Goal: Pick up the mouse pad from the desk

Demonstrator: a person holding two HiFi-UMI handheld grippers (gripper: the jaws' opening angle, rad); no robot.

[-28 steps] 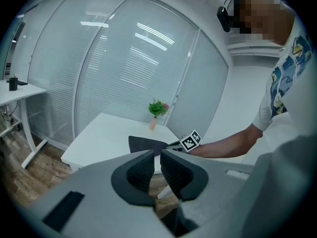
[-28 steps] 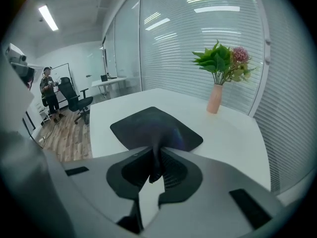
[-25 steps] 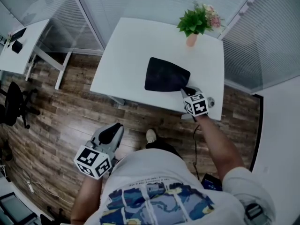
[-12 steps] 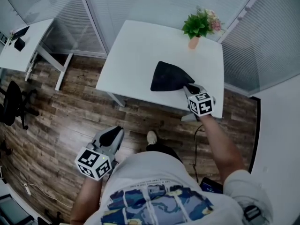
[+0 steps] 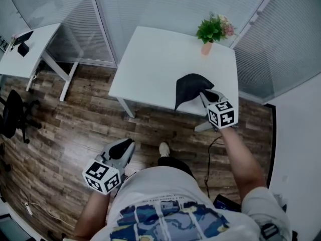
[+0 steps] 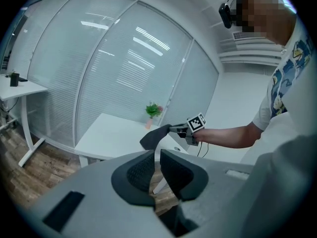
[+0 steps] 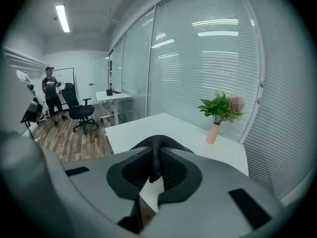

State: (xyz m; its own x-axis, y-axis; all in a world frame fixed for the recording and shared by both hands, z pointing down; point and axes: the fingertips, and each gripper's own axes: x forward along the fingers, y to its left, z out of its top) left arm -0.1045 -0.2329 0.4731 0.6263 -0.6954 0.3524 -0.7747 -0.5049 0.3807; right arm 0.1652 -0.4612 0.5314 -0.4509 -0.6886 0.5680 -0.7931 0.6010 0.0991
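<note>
One black mouse pad (image 5: 188, 88) is hanging clear of the white desk (image 5: 150, 59) as we are gripping it.
Our right gripper (image 5: 203, 95) is pinching the pad's edge between narrow jaws, and the pad is drooping in the air over the desk's near edge, well apart from the potted plant (image 5: 212, 30) at the far corner. Our left gripper (image 5: 126, 145) is hovering over the wooden floor (image 5: 75, 119), jaws nearly together on nothing.

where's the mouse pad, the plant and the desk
mouse pad (image 5: 189, 87), head view, middle of its black surface
plant (image 5: 213, 28), head view, on the green leaves
desk (image 5: 150, 59), head view, bare white top
</note>
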